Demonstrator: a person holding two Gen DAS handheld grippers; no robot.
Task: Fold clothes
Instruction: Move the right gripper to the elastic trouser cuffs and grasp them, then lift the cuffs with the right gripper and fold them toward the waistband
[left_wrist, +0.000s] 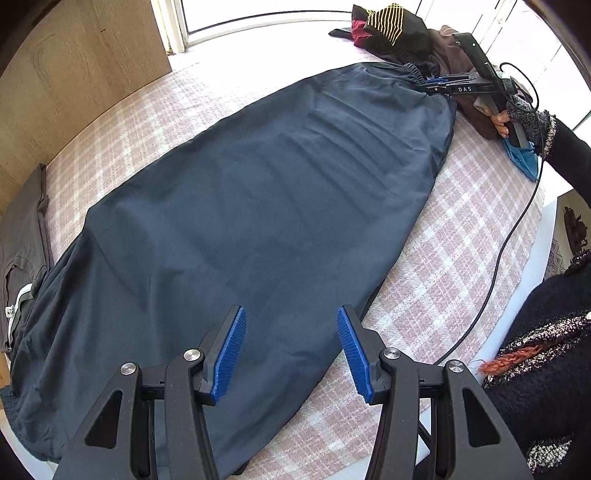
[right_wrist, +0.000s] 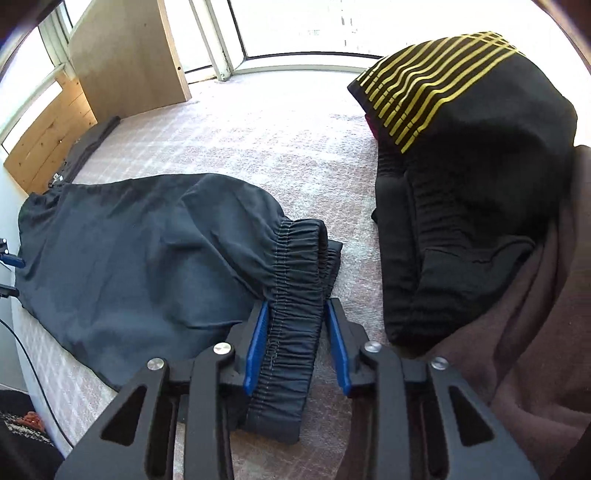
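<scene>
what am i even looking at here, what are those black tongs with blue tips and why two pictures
Those are two hand-held grippers, one in each of a person's hands, each carrying a wide-angle camera that looks along its own fingers. So each picture is one gripper's view.

The left gripper is open and hovers over a dark blue garment spread on a pink checked cover.

The right gripper has its fingers either side of the garment's elastic waistband; whether it is pinching is unclear. The left view shows it too, with the hand holding it.

Beside it lie a black garment with yellow stripes and a brown one.
</scene>
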